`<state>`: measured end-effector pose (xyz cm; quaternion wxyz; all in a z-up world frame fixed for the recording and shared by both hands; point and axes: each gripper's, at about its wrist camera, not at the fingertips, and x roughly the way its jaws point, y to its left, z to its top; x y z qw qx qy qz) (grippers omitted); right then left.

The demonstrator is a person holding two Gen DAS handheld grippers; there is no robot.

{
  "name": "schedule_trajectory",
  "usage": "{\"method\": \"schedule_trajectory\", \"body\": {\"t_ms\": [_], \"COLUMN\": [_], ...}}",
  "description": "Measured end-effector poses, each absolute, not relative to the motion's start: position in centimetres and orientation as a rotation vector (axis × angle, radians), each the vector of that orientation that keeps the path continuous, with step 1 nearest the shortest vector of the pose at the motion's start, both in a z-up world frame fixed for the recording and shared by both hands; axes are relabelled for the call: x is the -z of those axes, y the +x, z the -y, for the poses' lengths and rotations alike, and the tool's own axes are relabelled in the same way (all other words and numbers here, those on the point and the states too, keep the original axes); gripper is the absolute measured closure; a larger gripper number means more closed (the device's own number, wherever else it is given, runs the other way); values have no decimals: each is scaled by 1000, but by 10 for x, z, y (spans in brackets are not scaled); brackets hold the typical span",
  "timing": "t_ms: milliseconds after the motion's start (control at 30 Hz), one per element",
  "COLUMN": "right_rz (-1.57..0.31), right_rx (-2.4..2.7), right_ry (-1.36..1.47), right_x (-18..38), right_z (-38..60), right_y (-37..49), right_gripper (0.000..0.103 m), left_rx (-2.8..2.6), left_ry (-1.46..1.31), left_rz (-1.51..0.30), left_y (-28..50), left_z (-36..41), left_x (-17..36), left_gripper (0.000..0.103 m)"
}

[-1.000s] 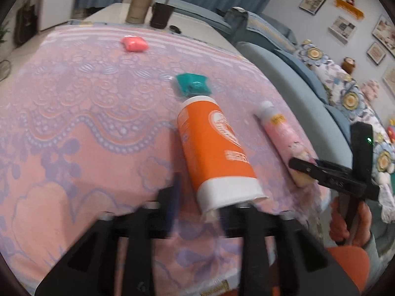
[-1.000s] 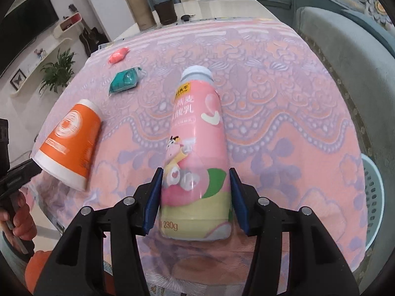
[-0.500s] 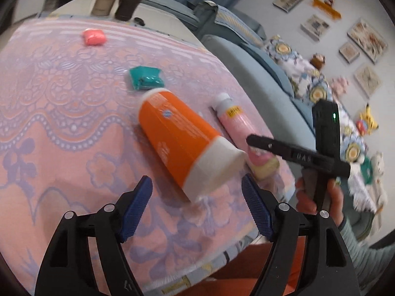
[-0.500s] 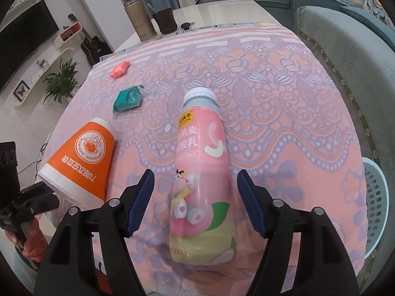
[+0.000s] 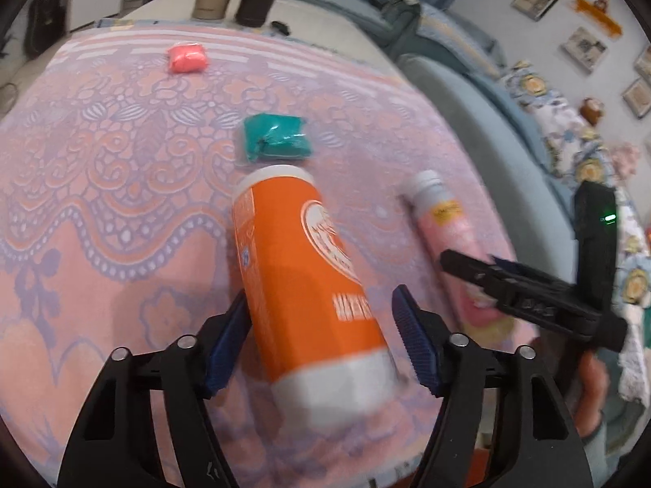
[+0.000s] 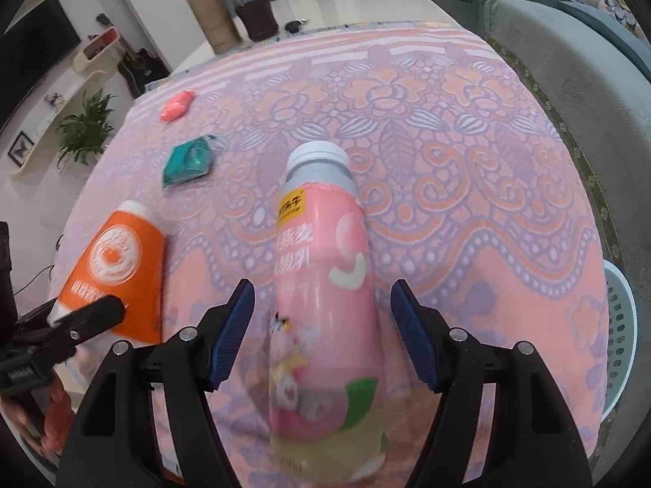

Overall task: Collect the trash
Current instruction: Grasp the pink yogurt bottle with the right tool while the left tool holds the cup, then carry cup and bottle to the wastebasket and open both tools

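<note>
I have both claws wide, the left gripper (image 5: 321, 339) straddling the orange cup (image 5: 309, 284) and the right gripper (image 6: 321, 335) straddling the pink bottle (image 6: 325, 305), and either could roll off if nudged unevenly.

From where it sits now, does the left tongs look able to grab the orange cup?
Probably yes. The left tongs are open with the orange cup lying on its side between the jaws, and nothing sits in the gap. The pink bottle lies clear to the right.
</note>
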<state>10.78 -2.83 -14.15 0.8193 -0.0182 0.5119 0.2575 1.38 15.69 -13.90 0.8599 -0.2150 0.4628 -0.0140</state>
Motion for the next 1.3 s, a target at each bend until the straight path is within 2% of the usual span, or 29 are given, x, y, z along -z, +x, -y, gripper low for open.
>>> {"method": "schedule_trajectory", "body": {"t_ms": [100,167,433,733,867,1067,1300], "right_rz": [-1116,-1113,-993,-793,-734,-727,-845], "right_rx": [-554,-551,-591,-484,-384,-179,-17], "right_ry": [-36,-61,47,265,306,345,441], "right_x": [143,142,112,55,46,68,137], "right_z": [24,20,48,158,212,296,361], "right_y": [114,114,103,96,95,94,99], "right_gripper": [38,58,58,58,58,58,58], "left_rx": [1,-8,71,223,293,396,470], "left_ry": [-453,-422,-335,-241,-185,-82,33], "left_rz": [-1004,-993,-857,-742,-719,-727,-845], "left_y": [23,25,21,53,72,104,136], "left_z": [-157,-153,-119,-36,13,99,176], "left_x": [145,141,92,27,11,13,70], "left_gripper": [51,53,55,55,55,55,54]}}
